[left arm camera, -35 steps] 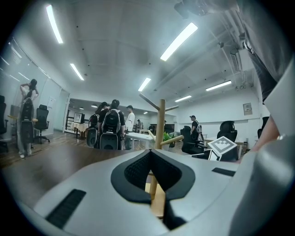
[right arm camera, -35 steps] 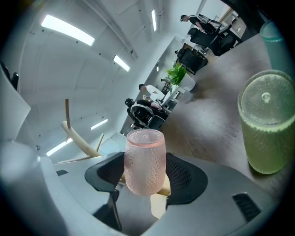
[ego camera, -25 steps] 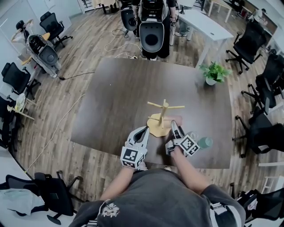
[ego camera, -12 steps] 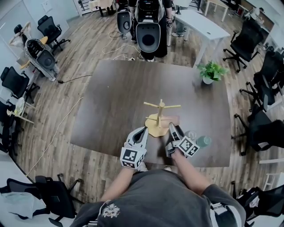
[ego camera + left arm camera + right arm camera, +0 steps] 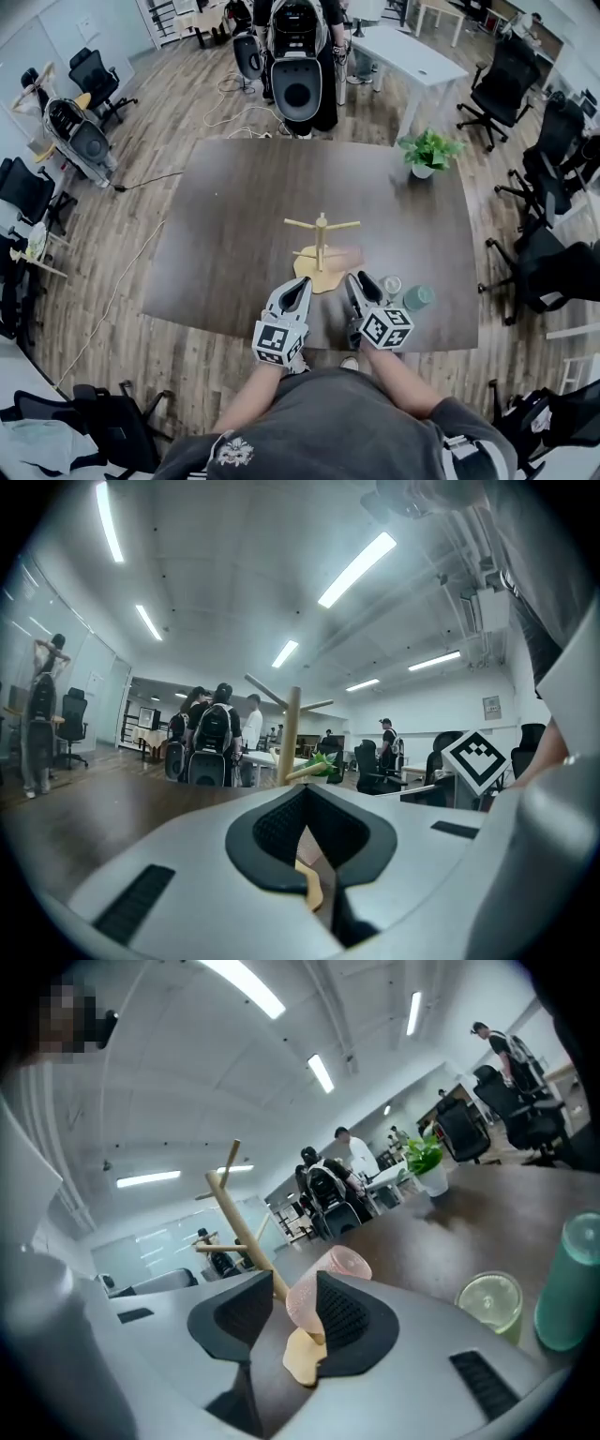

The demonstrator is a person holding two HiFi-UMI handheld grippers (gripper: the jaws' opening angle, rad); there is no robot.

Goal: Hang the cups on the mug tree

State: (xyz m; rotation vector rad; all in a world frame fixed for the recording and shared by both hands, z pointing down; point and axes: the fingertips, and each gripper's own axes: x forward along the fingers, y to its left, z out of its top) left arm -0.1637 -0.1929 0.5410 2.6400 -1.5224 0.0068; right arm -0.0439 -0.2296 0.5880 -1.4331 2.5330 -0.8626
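The person wears a dark grey short-sleeved T-shirt (image 5: 328, 422), and the light grey left gripper (image 5: 301, 285) and right gripper (image 5: 355, 280) bear black-and-white marker cubes (image 5: 275, 342) (image 5: 385, 327).

Pale tan wooden mug tree (image 5: 322, 246), translucent pink cup (image 5: 323, 1283), clear yellow-green cup (image 5: 489, 1299), teal cup (image 5: 570, 1283), dark brown table (image 5: 234, 220), green plant (image 5: 429, 148), white pot (image 5: 424, 171)

The mug tree (image 5: 322, 246) stands on the worktop (image 5: 234, 216), toward its near edge. A tipped cup (image 5: 345, 255) lies just right of the tree's base. Further right, by the near edge, a short cup (image 5: 392, 285) and a tall cup (image 5: 417, 297) stand side by side. A potted plant (image 5: 427, 155) sits near the far right corner.
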